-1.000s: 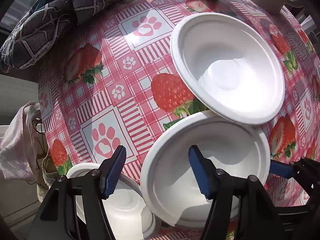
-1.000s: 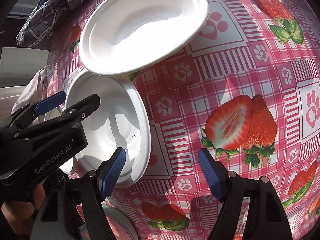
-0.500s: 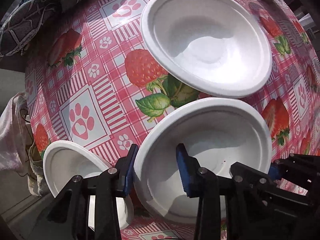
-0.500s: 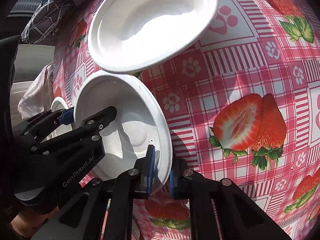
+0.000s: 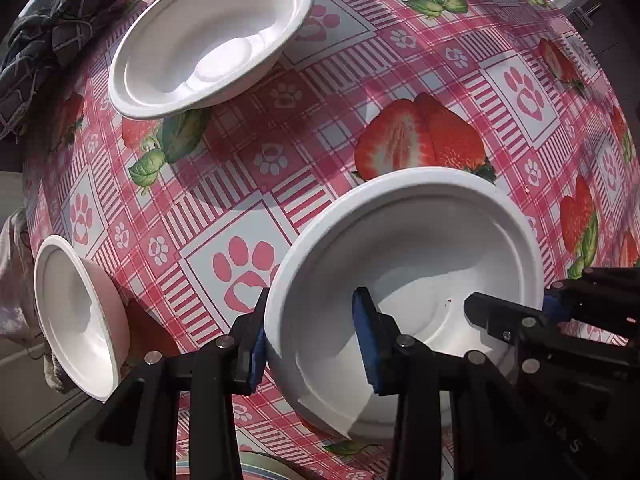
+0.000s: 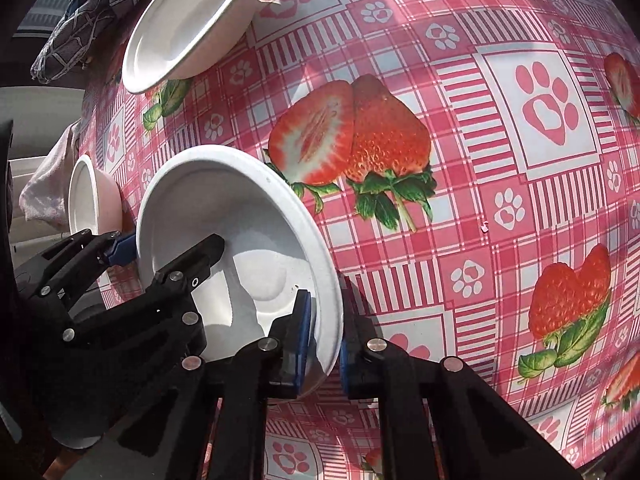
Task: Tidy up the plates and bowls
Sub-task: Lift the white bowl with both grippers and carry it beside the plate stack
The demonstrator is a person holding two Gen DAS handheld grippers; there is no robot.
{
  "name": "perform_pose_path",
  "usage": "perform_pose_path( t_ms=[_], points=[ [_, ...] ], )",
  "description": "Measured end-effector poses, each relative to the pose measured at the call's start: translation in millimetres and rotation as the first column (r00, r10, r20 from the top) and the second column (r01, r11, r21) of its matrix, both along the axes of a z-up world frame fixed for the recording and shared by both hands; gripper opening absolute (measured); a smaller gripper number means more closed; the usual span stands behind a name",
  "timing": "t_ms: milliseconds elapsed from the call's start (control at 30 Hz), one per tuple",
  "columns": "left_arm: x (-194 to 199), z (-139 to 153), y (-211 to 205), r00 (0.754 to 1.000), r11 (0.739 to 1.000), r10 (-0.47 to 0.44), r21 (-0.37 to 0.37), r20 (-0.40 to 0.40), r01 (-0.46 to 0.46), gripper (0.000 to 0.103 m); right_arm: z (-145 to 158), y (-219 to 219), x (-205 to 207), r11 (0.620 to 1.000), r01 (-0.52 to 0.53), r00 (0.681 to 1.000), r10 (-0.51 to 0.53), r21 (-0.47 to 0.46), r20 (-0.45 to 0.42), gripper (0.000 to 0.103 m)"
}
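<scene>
Table (image 5: 420, 64): strawberry cloth. Far bowl (image 5: 208, 36) rests ahead-left of you. Near bowl (image 5: 404, 280) hangs between both tools: right hand-held gripper (image 6: 322, 322) pinches its rim; left hand-held gripper (image 5: 316, 340) straddles the opposite rim, apparently not fully clamped.

White bowls: 3 (one (image 5: 404, 280) between both tools' fingers, one (image 5: 208, 36) far ahead-left, one (image 5: 78, 324) near left). Dark patterned cloth (image 5: 52, 36): 1. Grippers: 2.
</scene>
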State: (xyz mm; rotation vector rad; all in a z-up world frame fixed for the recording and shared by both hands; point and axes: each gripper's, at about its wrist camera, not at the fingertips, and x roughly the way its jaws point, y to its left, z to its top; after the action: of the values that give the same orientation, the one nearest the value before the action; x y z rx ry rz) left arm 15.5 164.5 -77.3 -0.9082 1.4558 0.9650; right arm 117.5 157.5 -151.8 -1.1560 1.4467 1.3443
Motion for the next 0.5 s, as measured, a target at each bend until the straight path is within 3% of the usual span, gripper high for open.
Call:
perform_pose_path(
  t_ms=[233,500],
  points=[
    [75,-2,-35,0.997,0.997,-0.071,-0.021,0.01,0.071,0.042,-4,-25,47,0.997,0.077,0.997,-0.076,-0.009,0.024,0.014],
    [131,-3,-90,0.99,0.989,-0.132,-0.058,0.043,0.134,0.042,-5,-59,82,0.992,0.122,0.99,-0.122,-0.005,0.066,0.014]
  ],
)
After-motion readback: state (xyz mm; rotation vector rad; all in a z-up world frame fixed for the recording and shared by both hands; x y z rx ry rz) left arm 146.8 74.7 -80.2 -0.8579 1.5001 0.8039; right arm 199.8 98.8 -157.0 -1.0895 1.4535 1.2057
